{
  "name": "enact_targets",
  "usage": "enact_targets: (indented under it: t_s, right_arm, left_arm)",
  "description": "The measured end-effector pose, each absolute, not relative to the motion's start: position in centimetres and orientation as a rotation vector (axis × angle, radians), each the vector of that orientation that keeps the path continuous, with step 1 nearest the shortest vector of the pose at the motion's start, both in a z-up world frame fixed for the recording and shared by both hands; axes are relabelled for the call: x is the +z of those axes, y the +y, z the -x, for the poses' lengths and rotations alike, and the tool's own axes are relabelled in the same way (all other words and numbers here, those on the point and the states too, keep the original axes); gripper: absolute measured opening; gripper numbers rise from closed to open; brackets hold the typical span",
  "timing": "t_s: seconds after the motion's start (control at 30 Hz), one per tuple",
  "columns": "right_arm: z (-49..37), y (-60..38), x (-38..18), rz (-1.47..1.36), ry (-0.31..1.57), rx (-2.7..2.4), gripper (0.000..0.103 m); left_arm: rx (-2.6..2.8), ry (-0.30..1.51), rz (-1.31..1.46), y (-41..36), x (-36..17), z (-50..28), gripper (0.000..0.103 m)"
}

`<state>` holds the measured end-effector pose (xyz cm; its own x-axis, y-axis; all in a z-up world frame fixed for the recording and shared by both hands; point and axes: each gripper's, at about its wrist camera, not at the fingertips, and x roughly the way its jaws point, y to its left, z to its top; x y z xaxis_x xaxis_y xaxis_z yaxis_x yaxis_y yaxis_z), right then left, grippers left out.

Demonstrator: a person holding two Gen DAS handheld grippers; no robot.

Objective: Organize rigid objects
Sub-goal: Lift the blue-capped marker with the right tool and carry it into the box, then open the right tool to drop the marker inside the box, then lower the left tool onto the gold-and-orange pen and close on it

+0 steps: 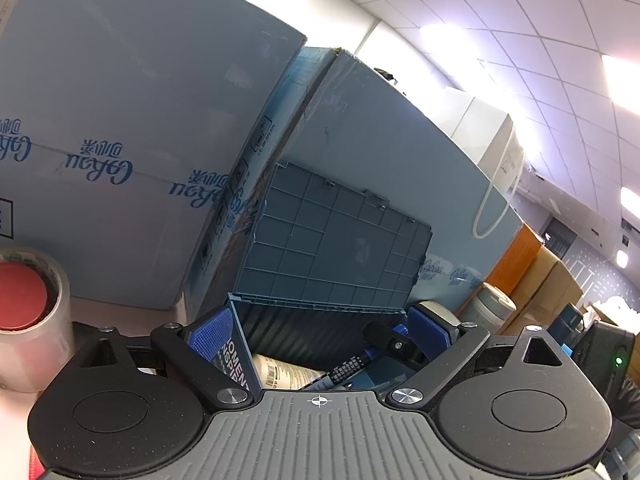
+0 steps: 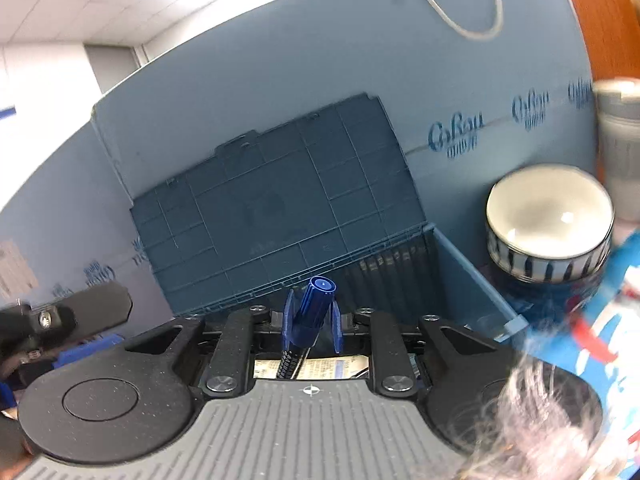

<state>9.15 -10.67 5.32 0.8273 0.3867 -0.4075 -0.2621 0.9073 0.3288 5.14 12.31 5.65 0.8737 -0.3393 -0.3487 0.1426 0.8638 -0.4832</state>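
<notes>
The right gripper [image 2: 312,322] has its jaws narrow, clamping a blue capped marker pen [image 2: 314,308] that stands tilted over the open dark blue plastic storage box [image 2: 472,276]. The left gripper [image 1: 320,332] holds its jaws wide across the same box, gripping nothing. Inside the box lie a cream tube [image 1: 288,372] and a blue book [image 1: 236,354]. Behind the box its ribbed lid [image 2: 272,208] leans on pale blue cardboard cartons [image 2: 280,60]; right of the box sits a white bowl with blue stripes [image 2: 550,222]
</notes>
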Motion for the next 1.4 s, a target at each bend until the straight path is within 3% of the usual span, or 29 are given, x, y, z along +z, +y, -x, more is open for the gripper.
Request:
enact_targets:
  t_s: [0.27,0.33,0.43,0.83,1.13,1.4]
  right_arm:
    - [-9.5,-9.8,5.4,-0.205,0.497,0.326,0.023]
    - [-9.6,-9.6,5.5,-0.202,0.496,0.309,0.04]
    - [-9.1,-9.7,5.8,-0.188,0.475,0.279,0.054]
    - [-6.8,-12.7,7.9,-0.165,0.393,0.278,0.073]
    - [-2.1,-22.0,9.2,-0.124,0.256,0.154,0.089]
    - [2.4,-34.1,6.3,-0.37,0.156,-0.054,0.091]
  left_arm:
    - [-0.275,0.443,0.459,12.2,5.7,-5.1,0.096]
    - [-0.276,0.444,0.458,12.2,5.7,-5.2,0.096]
    - [-0.276,0.444,0.457,12.2,5.7,-5.2,0.096]
    - [-0.285,0.446,0.434,11.5,5.8,-5.2,0.096]
    - [-0.374,0.44,0.354,7.8,6.3,-4.5,0.096]
    - [-0.562,0.468,0.24,0.1,6.2,-3.0,0.096]
